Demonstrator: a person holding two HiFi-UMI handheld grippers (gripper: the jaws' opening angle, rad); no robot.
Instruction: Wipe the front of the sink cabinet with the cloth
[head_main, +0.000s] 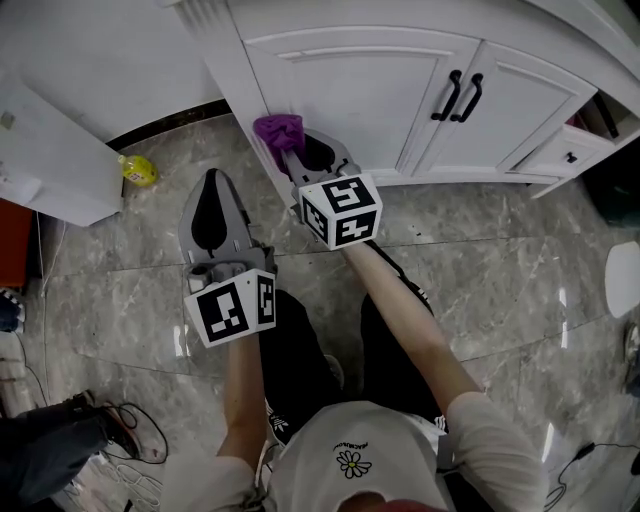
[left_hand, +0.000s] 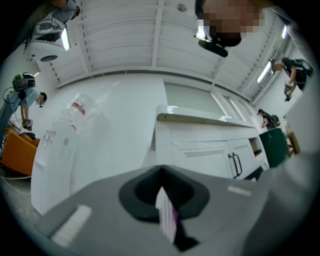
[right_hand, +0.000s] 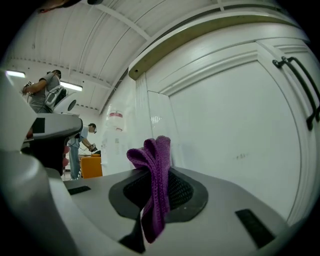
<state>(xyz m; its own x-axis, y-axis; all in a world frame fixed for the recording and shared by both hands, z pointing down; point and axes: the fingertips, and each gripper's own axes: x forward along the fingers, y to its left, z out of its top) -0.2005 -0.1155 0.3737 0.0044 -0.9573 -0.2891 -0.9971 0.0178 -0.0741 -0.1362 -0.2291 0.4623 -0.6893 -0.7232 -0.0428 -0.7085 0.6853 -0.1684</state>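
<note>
The white sink cabinet (head_main: 370, 90) stands at the top of the head view, with panelled doors. My right gripper (head_main: 293, 152) is shut on a bunched purple cloth (head_main: 278, 130), which sits against the lower left corner of the left door. In the right gripper view the cloth (right_hand: 154, 185) sticks up from between the shut jaws, right beside the door panel (right_hand: 240, 140). My left gripper (head_main: 212, 195) hovers over the floor, left of the cabinet and apart from it, jaws together with nothing held. The cabinet (left_hand: 200, 150) lies ahead in the left gripper view.
Two black handles (head_main: 458, 97) sit where the doors meet. A drawer (head_main: 570, 152) hangs open at the right. A white unit (head_main: 50, 150) stands at the left with a yellow object (head_main: 138, 171) beside it. Cables (head_main: 125, 430) lie on the marble floor (head_main: 500, 260).
</note>
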